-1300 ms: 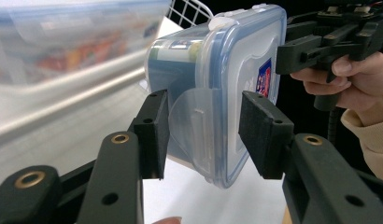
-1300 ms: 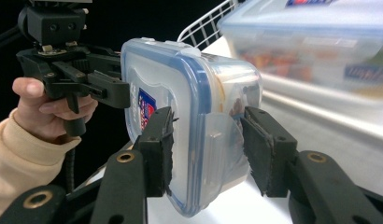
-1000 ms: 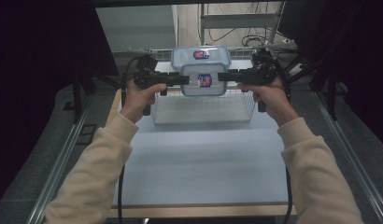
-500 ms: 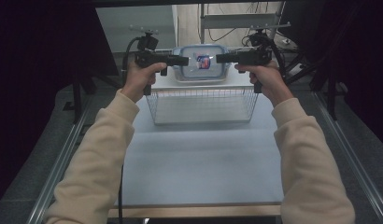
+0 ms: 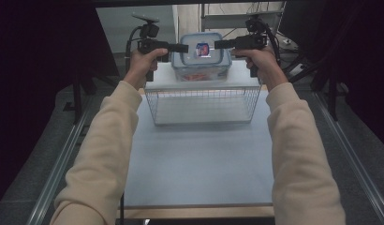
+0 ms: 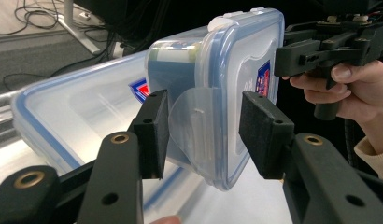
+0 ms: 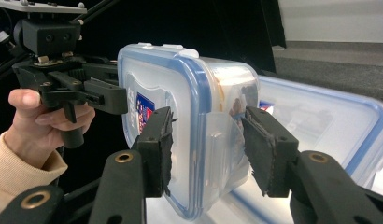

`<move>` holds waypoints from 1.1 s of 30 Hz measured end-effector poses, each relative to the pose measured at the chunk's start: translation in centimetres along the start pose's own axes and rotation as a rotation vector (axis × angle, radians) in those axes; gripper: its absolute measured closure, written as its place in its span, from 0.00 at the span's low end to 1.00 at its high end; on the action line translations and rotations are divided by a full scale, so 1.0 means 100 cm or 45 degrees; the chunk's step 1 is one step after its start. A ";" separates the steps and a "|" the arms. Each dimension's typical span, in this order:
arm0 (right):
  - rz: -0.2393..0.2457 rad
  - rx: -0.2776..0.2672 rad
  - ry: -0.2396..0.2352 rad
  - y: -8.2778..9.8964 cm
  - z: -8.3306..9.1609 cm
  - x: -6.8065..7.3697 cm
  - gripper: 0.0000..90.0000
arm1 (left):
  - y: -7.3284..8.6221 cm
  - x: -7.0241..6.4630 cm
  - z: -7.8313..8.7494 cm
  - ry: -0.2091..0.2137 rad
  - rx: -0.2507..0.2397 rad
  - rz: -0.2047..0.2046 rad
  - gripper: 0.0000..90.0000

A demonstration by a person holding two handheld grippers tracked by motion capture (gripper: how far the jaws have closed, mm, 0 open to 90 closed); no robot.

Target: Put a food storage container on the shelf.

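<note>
Clear plastic blue-rimmed lidded container (image 5: 203, 56) hangs above a white wire basket (image 5: 203, 104), its side latches clamped by left tool (image 5: 183, 48) and right tool (image 5: 219, 44).

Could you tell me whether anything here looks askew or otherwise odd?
Only mildly: the plastic container hangs above a larger lidded box, carried by its side latch flaps between the left gripper and right gripper. Nothing looks spilled or damaged.

- Lidded container (image 5: 202, 57): label too small to read in high view; contents blurred behind clear wall.
- 2nd container (image 6: 82, 116) underneath: cut off by left gripper view's edge.
- Tabletop (image 5: 199, 159) far edge hidden behind wire basket (image 5: 203, 104).
</note>
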State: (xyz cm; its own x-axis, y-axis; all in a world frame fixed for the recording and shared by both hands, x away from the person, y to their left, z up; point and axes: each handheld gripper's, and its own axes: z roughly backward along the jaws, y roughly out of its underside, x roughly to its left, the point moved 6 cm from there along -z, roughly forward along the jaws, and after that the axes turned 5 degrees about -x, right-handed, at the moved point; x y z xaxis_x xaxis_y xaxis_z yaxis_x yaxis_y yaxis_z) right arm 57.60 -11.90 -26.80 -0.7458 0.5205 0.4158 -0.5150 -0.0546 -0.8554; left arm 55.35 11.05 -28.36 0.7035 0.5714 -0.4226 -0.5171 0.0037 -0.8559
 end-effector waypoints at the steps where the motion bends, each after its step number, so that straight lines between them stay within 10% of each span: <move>1: -0.013 0.005 0.001 -0.002 -0.003 -0.003 0.59 | -0.001 0.002 -0.001 0.000 -0.005 0.007 0.59; 17: -0.235 -0.037 0.048 -0.003 -0.027 -0.030 0.50 | -0.002 0.028 -0.021 -0.007 -0.047 0.300 0.46; 33: -0.219 -0.155 0.127 0.000 -0.009 -0.033 0.45 | -0.002 0.029 -0.001 -0.035 -0.154 0.232 0.30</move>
State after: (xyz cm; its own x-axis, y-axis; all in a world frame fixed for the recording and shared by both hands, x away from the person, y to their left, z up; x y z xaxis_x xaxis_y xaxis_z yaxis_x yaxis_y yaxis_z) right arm 60.46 -12.83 -28.44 -0.6030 0.5949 0.5315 -0.5716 0.1426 -0.8081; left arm 57.54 12.59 -29.42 0.5892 0.5759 -0.5667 -0.5711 -0.1994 -0.7963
